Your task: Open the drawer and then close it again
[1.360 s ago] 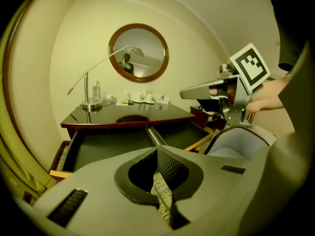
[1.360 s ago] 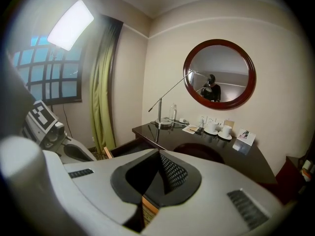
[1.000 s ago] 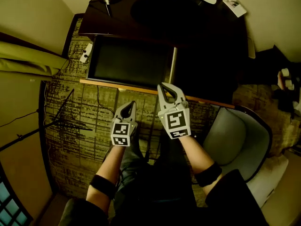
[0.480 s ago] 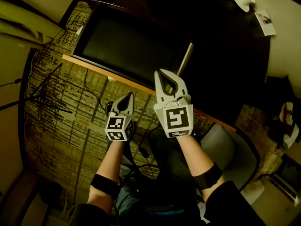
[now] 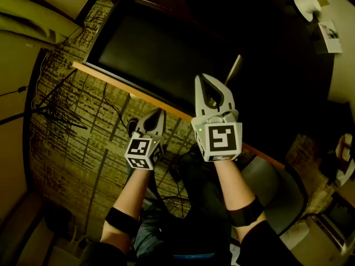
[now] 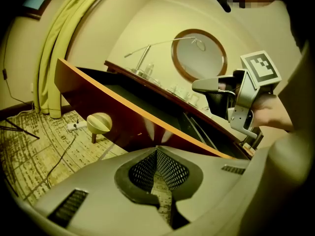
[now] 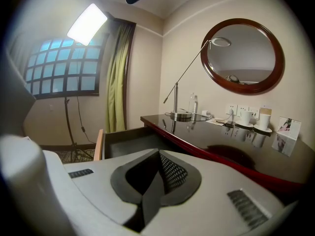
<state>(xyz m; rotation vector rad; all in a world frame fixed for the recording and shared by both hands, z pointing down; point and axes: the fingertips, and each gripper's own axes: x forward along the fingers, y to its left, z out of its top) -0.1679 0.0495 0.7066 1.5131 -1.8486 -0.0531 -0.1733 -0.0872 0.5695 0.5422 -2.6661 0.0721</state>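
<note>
Just hovering by the wide-open drawer (image 5: 145, 53) with left tongs (image 5: 158, 113) and right tongs (image 5: 203, 81) both pinched shut, holding nothing.

Head view dim and yellow-tinted, the bench (image 5: 277, 43) ahead of the right tongs (image 5: 212, 87) almost black; a bright light panel (image 7: 87, 23) glares above-left of those tongs; reflections sheen the bench top; fisheye bending, dark corners throughout.

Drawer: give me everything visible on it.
The drawer stands pulled well out of the dark desk. Reddish-brown wood front, pale top edge, one round pale knob on a short stem. Interior dark, apparently empty. The left gripper and right gripper hover shut by its front, no contact visible.
</note>
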